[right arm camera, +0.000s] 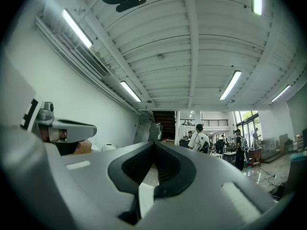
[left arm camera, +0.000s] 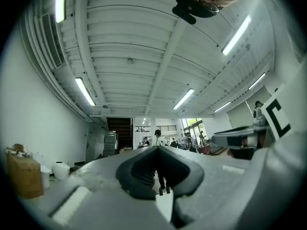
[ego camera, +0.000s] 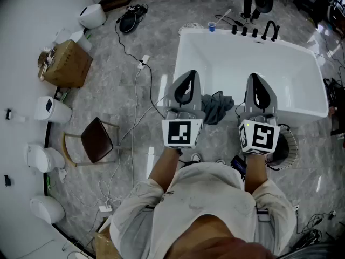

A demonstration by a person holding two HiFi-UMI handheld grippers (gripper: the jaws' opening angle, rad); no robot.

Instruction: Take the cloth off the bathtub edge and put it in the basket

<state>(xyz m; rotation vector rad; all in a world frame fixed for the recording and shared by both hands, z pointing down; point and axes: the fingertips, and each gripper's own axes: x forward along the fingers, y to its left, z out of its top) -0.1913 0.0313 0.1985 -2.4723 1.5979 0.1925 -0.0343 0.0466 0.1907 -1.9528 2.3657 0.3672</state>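
A crumpled dark grey cloth [ego camera: 218, 108] hangs over the near edge of the white bathtub [ego camera: 242, 63]. In the head view it lies between my two grippers. My left gripper [ego camera: 188, 75] is held just left of the cloth, jaws shut and empty. My right gripper [ego camera: 255, 77] is just right of it, also shut on nothing. A white ribbed basket [ego camera: 289, 144] stands on the floor by the tub's near right corner, partly hidden by my right hand. Both gripper views look out level across the hall. They show closed tips, left gripper [left arm camera: 157, 147] and right gripper [right arm camera: 154, 143], and no cloth.
A brown chair [ego camera: 97, 139], a cardboard box [ego camera: 67, 63] and several white toilets [ego camera: 52, 110] stand to the left. White cables [ego camera: 135, 107] cross the marble floor. Black faucet fittings [ego camera: 254, 31] and a blue cup [ego camera: 212, 26] sit on the tub's far rim. People [right arm camera: 199, 140] stand far off.
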